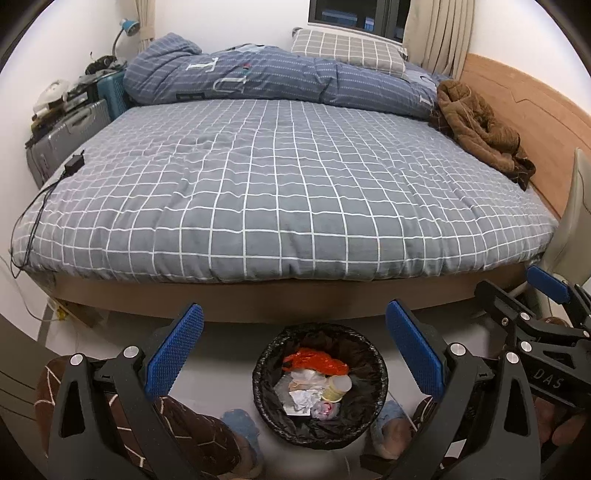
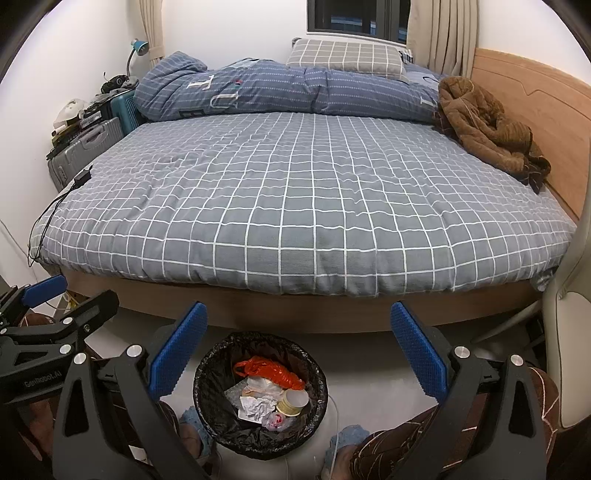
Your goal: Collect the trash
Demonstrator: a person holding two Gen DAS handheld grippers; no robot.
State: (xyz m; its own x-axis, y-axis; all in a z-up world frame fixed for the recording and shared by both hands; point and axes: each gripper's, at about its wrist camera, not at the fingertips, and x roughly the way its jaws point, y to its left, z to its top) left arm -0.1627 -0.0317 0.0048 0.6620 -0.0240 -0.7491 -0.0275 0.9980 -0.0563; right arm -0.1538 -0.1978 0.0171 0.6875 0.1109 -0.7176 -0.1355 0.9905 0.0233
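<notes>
A: Going left to right, what lies along the edges?

B: At the left wall two suitcases (image 1: 70,127) stand against the bed (image 1: 280,192), a lamp (image 1: 127,27) above them. One charger (image 1: 75,162) sits on the bed's left edge, its cable hanging over the side. The bed's near edge runs across both views, with a strip of bare floor (image 2: 362,354) between it and the bin (image 1: 320,384).

A: And the bin?

B: One bin, black-lined, on the floor just below the bed's near edge, between the person's two slippered feet. Trash lies inside: one orange bag (image 1: 317,362), one crumpled paper (image 1: 304,398), one cup (image 1: 337,387), plus some clear plastic.

A: The grippers?

B: The left gripper (image 1: 294,350) hangs above the bin, jaws released and wide, holding nothing. The right gripper (image 2: 299,350) is beside it, jaws likewise spread and empty, the bin (image 2: 260,395) below and slightly left of its gap.

A: Further right?

B: One rolled duvet (image 1: 258,77) and one pillow (image 1: 347,50) along the bed's far edge, one brown jacket (image 1: 480,129) against the headboard (image 1: 528,122), and a chair (image 2: 569,332) at the right, near the bed's corner.
</notes>
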